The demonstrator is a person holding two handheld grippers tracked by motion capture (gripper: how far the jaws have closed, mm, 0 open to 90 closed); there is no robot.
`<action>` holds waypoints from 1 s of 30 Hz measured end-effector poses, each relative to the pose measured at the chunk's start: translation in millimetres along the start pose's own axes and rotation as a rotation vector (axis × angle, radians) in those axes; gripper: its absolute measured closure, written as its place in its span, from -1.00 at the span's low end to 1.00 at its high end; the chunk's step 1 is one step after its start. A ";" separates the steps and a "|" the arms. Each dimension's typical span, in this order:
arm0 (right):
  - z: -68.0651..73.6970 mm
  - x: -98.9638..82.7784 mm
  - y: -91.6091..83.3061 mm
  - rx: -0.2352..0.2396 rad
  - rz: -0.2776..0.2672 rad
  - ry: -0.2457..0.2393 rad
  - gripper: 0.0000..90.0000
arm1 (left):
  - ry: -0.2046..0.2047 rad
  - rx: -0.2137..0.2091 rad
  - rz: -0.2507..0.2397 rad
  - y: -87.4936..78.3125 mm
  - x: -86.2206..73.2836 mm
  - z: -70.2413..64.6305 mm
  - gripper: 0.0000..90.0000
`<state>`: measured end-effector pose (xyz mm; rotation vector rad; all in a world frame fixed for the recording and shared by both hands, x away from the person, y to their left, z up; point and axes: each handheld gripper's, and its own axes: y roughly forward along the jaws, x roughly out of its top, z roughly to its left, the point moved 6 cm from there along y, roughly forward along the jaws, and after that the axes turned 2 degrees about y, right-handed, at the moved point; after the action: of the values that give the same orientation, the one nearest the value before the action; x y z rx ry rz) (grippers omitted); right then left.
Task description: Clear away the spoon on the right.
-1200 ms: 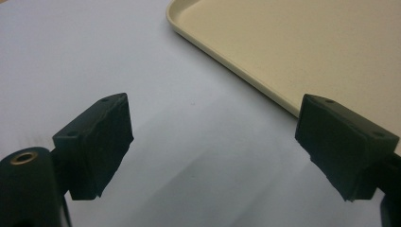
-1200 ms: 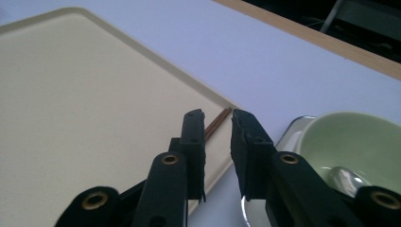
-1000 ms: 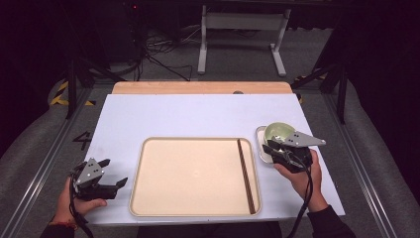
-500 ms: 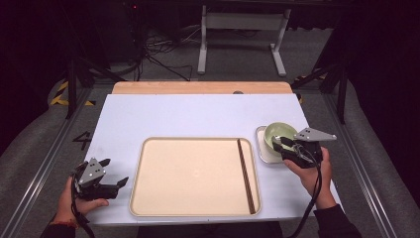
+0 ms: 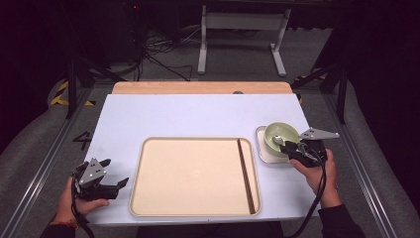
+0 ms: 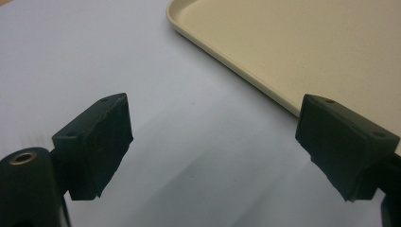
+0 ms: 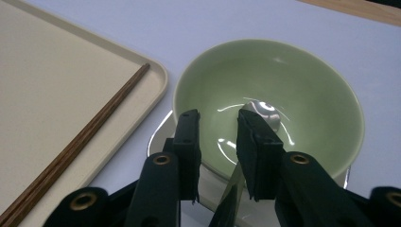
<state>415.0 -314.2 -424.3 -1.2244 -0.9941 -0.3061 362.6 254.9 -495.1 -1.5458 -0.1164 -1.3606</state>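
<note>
The right gripper sits near the right edge of the tabletop, held in the person's right hand, whose forearm comes up from the near edge. Its jaws point across the table toward the bowl and reach over the bowl's near rim. In the right gripper view the jaws stand narrow and have just been closing; a spoon lies between them, its head in the bowl and its handle running back under the right-hand jaw. Whether the pads press on the spoon I cannot tell. The green bowl stands on a small white dish, just beside the right edge of the tray. A pair of chopsticks lies in the tray along that edge.

The left gripper rests low at the near left corner of the tabletop, gripped from below by the left hand. Its jaws are wide apart with nothing between them, pointing toward the tray's left edge.
</note>
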 end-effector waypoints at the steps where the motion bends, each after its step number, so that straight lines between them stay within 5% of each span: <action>1: -1.6 -0.8 -1.4 0.005 0.000 0.008 0.51 | 0.000 0.002 0.001 0.0 0.0 0.3 -0.72; 13: -11.2 -10.0 -15.7 0.022 0.038 0.041 0.48 | -0.003 -0.002 0.000 0.1 -0.1 0.3 -0.72; 24: -28.2 -21.8 -14.0 -0.010 0.077 0.069 0.81 | -0.003 -0.007 0.009 3.1 -1.1 1.1 -0.72; 30: -33.4 -22.7 -14.7 -0.011 0.066 0.079 0.83 | -0.009 -0.007 0.005 1.8 -1.9 2.1 -0.72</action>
<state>407.8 -355.8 -432.4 -1.2432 -0.8831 -0.3058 364.6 256.5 -497.3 -1.5576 -0.1137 -1.3515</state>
